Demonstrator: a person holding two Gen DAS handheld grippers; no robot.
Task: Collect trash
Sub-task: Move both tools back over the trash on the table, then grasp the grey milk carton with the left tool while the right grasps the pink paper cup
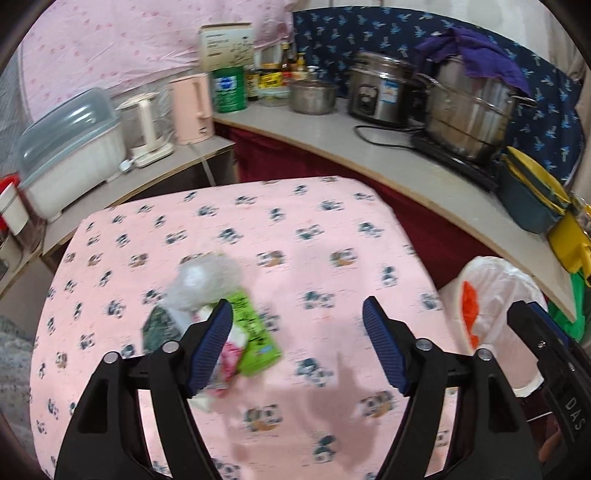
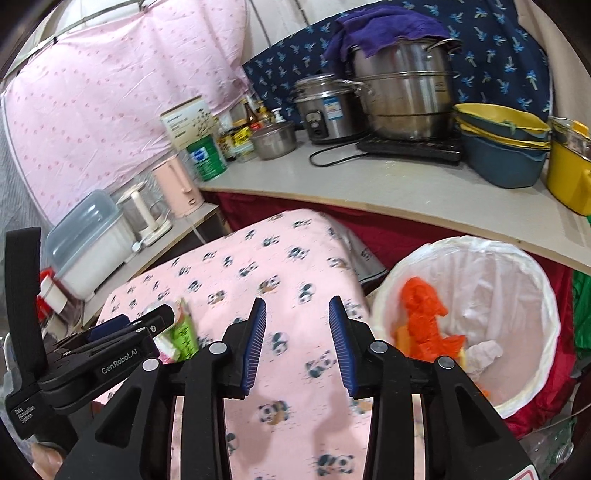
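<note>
L gripper (image 1: 297, 339) jaws wide apart, nothing between; R gripper (image 2: 297, 343) part open, also empty. Trash pile (image 1: 214, 314) w/ green carton sits mid tabletop (image 1: 332, 229), toward its left edge. Lined bin (image 2: 517, 258) just off right edge, orange scraps (image 2: 424, 317) inside.

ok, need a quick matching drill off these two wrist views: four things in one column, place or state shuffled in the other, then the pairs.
Things:
1. green carton
2. orange wrapper
3. purple cloth
4. left gripper

Place or state:
A. draped over the steel steamer pot
B. inside the lined trash bin
C. open, nothing between its fingers
D. in the litter pile on the panda-print cloth

Pairs: 1-D, 2-B, 3-A, 4-C
</note>
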